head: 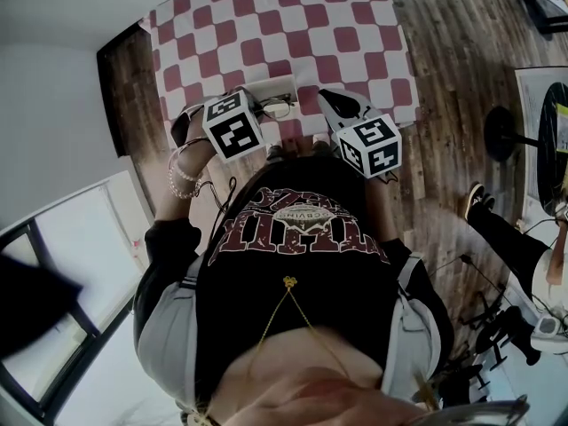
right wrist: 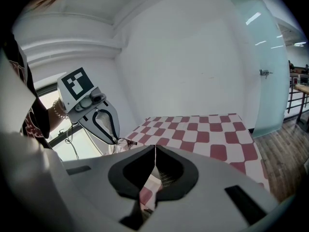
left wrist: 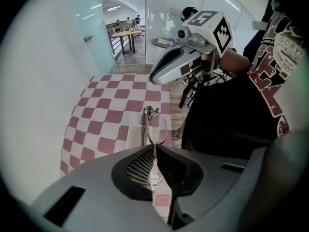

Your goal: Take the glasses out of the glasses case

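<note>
A pair of thin-framed glasses (head: pixel 277 107) hangs over the near edge of the checked table, above a white glasses case (head: pixel 269 85). My left gripper (head: pixel 260 110) is shut on the glasses. In the left gripper view its jaws (left wrist: pixel 155 148) pinch the frame, one lens (left wrist: pixel 157 127) stands up ahead of them, and the case (left wrist: pixel 134 135) lies just below. My right gripper (head: pixel 325 97) hovers to the right of the glasses, apart from them. Its jaws (right wrist: pixel 155 148) are shut with nothing between them. From there the left gripper (right wrist: pixel 99 120) and the glasses (right wrist: pixel 126 141) show at the left.
The red-and-white checked tablecloth (head: pixel 293 25) covers a small table with wooden floor around it. A white wall runs along the table's left side. Another person's leg and shoe (head: pixel 484 211) and a round table base (head: pixel 506 131) are at the right.
</note>
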Action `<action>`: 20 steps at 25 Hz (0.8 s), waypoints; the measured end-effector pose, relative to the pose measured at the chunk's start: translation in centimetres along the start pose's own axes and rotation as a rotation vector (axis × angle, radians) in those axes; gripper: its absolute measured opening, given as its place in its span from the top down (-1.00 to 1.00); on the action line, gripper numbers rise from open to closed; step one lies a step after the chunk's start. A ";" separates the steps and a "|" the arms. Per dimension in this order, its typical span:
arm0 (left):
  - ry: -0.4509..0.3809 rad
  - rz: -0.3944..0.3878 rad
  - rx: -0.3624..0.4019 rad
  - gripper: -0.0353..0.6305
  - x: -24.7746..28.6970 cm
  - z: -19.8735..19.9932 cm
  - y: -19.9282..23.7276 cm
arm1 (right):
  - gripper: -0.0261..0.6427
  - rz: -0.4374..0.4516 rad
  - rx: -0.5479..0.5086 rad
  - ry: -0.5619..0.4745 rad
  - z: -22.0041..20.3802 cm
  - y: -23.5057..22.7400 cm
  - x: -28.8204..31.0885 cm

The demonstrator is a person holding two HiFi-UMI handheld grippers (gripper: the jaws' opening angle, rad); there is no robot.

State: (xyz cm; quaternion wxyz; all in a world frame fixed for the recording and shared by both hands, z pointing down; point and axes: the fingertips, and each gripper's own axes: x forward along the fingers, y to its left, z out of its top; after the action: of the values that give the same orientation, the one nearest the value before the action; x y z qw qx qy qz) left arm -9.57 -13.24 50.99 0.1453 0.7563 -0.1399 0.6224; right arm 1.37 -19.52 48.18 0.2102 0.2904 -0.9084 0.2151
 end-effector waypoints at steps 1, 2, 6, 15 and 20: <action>0.000 -0.001 0.000 0.81 -0.2 0.0 -0.1 | 0.86 0.001 -0.001 0.001 0.0 0.1 0.0; 0.001 -0.002 0.001 0.81 -0.4 0.0 -0.2 | 0.86 0.001 -0.004 0.002 0.0 0.1 0.0; 0.000 -0.005 0.007 0.81 -1.2 0.2 -0.6 | 0.86 0.003 -0.010 0.006 0.0 0.3 0.0; -0.036 -0.039 0.008 0.81 -2.1 0.7 -1.2 | 0.86 0.009 -0.014 0.008 -0.2 0.6 0.2; -0.049 -0.052 0.005 0.81 -2.2 0.7 -1.5 | 0.86 0.011 -0.017 0.011 -0.3 0.8 0.2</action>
State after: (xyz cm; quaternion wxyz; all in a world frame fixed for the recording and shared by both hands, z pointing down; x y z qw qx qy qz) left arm -8.74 -12.12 48.59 0.1560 0.7750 -0.1224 0.6001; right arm 0.81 -18.92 48.28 0.2167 0.2824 -0.9106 0.2100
